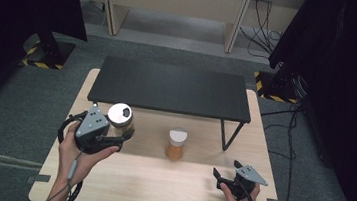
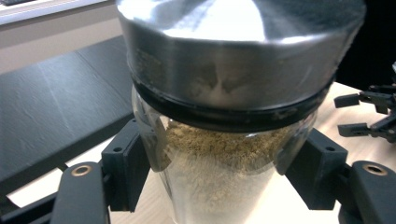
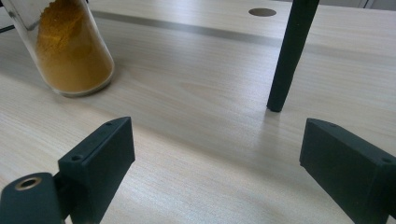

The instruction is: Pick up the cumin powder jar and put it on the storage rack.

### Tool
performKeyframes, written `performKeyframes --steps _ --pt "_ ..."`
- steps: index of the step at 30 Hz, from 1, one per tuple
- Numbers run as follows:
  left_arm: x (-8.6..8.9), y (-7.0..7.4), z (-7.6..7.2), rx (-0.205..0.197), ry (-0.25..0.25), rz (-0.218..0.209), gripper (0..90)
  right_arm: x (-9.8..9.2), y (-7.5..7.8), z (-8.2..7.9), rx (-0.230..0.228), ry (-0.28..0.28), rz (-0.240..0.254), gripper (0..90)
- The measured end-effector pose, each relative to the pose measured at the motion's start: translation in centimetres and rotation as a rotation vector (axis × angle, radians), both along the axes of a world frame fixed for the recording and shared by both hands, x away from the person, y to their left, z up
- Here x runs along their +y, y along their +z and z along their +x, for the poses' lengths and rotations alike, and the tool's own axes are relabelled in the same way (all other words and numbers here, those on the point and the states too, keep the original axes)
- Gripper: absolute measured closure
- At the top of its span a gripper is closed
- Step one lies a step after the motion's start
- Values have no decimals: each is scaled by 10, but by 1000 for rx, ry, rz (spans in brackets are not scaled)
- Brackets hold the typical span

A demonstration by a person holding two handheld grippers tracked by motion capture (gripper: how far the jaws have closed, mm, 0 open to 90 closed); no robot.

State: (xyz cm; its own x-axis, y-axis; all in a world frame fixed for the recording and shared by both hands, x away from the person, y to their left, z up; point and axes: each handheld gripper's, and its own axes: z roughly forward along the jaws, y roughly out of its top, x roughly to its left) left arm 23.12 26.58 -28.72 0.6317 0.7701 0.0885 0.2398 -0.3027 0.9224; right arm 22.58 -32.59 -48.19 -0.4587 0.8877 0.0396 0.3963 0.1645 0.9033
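Note:
A glass jar (image 1: 120,117) with a shiny metal lid and beige powder inside is held off the table at the left, with my left gripper (image 1: 121,136) shut on its glass body. The left gripper view shows the jar (image 2: 233,70) close up, pinched between the two pads of my left gripper (image 2: 224,168). A second jar (image 1: 176,145) with orange powder and a white cap stands mid-table; in the right gripper view this orange jar (image 3: 70,51) is at the upper left. My right gripper (image 1: 227,172) rests near the front right edge, open and empty (image 3: 217,158).
A low black shelf (image 1: 170,87) spans the back half of the wooden table (image 1: 157,189). One of its thin black legs (image 3: 289,56) stands ahead of the right gripper. The far right of the left gripper view catches the right gripper (image 2: 369,112).

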Motion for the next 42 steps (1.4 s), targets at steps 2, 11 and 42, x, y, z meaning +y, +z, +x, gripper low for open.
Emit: performKeyframes --steps 2,11,42 --pt "0 6 3 -1 4 11 300 0 0 0 -1 0 0 103" --pt "0 25 13 -2 41 5 300 0 0 1 3 1 -3 105" --pt "-22 35 71 28 275 23 301 1 1 0 -1 3 -10 106"
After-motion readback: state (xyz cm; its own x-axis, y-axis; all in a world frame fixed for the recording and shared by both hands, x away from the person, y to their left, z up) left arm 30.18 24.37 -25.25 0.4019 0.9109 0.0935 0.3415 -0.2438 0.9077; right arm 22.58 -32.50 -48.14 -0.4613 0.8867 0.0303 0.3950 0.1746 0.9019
